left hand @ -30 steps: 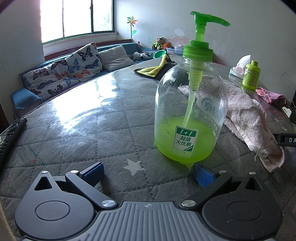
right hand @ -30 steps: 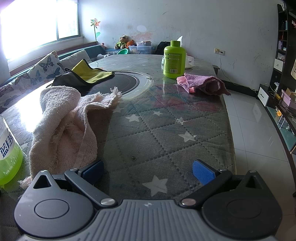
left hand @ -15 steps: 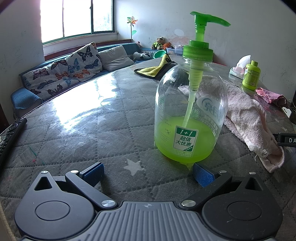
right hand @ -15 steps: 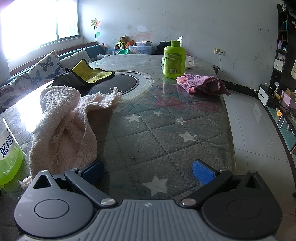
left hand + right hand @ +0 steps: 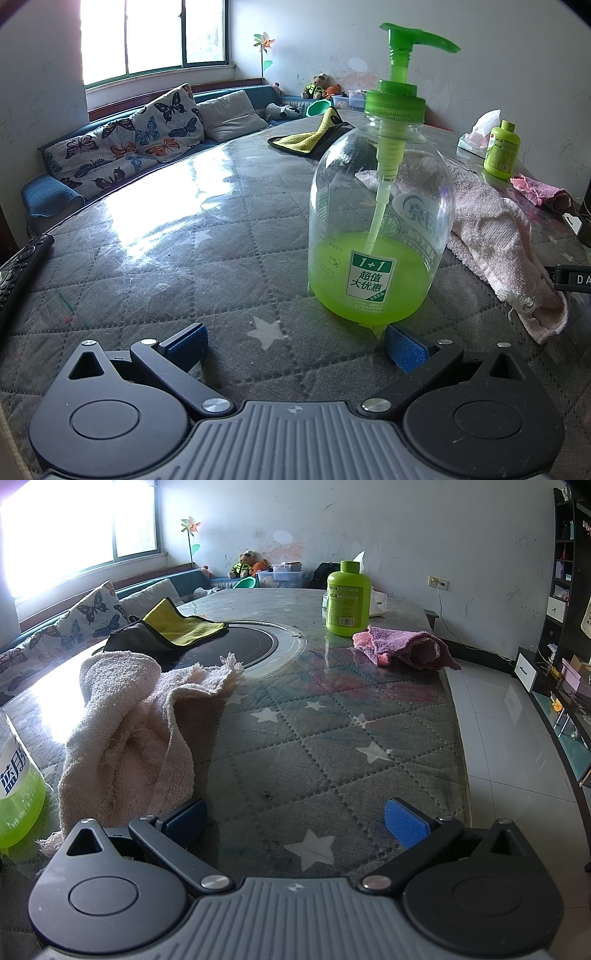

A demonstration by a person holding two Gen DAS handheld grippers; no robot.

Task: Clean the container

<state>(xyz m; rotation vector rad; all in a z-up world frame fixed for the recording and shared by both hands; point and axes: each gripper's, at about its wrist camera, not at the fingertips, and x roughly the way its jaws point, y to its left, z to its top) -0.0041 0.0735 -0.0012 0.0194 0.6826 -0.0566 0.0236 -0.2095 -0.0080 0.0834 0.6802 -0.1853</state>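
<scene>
A clear pump bottle (image 5: 380,229) with green liquid and a green pump head stands upright on the quilted table, just ahead of my left gripper (image 5: 295,345), slightly right of its centre. The left gripper is open and empty, its right pad close to the bottle's base. The bottle's edge also shows at the far left of the right wrist view (image 5: 18,786). A pale pink towel (image 5: 136,727) lies crumpled beside it, also seen in the left wrist view (image 5: 491,225). My right gripper (image 5: 295,821) is open and empty, low over the table, right of the towel.
A small green bottle (image 5: 348,598) stands at the far side by a purple cloth (image 5: 406,648). A yellow and black cloth (image 5: 173,629) lies on a round black inset (image 5: 251,642). A remote (image 5: 22,269) lies at the left edge. The table edge (image 5: 458,716) drops to tiled floor.
</scene>
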